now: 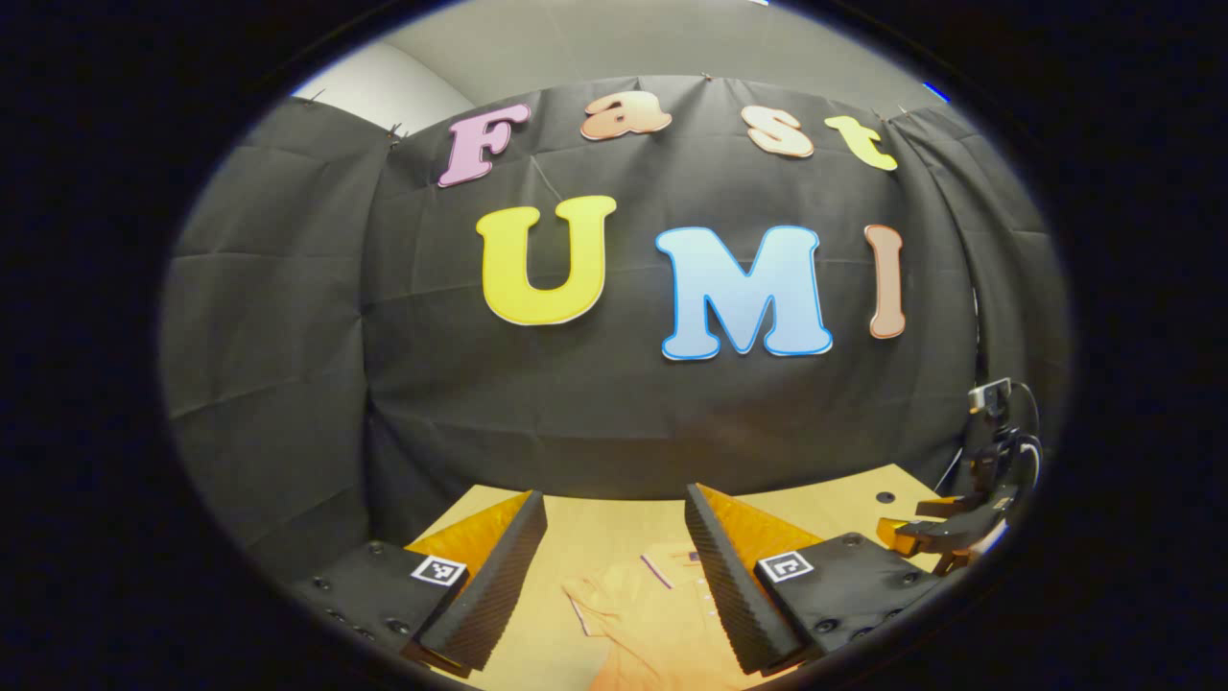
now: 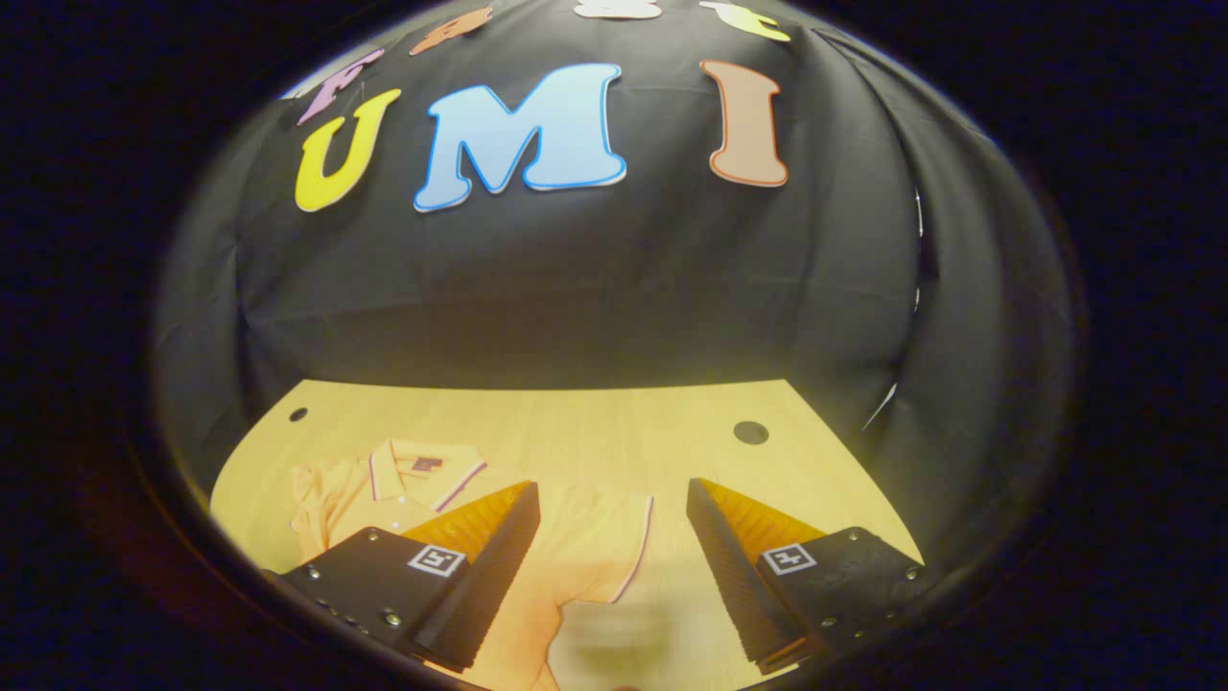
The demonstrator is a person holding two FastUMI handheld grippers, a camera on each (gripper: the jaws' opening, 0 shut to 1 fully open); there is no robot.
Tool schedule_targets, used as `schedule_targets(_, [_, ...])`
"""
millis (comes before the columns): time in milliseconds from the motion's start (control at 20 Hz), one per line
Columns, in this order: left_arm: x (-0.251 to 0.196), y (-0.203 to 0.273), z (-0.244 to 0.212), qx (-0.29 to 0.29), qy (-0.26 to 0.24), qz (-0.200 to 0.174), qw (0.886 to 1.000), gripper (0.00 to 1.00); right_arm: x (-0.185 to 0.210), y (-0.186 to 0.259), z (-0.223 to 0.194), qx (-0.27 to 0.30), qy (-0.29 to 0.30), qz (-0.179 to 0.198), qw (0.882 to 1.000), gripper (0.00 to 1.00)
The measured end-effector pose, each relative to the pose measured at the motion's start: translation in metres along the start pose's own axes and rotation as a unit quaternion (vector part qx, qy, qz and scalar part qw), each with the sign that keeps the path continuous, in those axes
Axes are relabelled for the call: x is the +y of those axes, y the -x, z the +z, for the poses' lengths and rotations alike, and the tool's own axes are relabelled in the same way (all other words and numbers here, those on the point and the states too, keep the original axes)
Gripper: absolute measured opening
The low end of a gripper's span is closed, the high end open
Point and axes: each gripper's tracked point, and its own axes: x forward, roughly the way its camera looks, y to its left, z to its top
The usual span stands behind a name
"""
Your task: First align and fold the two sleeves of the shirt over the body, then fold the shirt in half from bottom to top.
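In the right gripper view, the right gripper (image 2: 612,566) has its jaws wide open and holds nothing. Below it the orange shirt (image 2: 576,537) lies flat on the wooden table (image 2: 595,422), collar (image 2: 422,470) toward 11 o'clock, 1 sleeve toward 5 o'clock. Bare table runs to 12 o'clock and 2 o'clock. The left gripper (image 1: 614,576) is wide open too, empty, above the shirt (image 1: 662,614).

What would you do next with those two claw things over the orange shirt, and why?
Probably lower the right gripper onto the sleeve lying between its open fingers and grip its striped edge. The shirt lies flat on the table, neither sleeve looks folded yet, and the left gripper hangs open too, holding nothing.
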Motion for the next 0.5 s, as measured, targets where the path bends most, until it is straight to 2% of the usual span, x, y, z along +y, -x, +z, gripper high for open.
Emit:
schedule_targets(300, [0.019, 0.010, -0.006, 0.014, 0.000, 0.029, 0.999, 0.94, -0.008, -0.055, -0.067, 0.093, -0.001, -0.010, 0.996, 0.97])
schedule_targets(500, [0.032, 0.018, -0.009, 0.021, 0.002, 0.051, 0.998, 0.95, -0.012, -0.075, -0.095, 0.138, -0.012, -0.016, 0.990, 0.97])
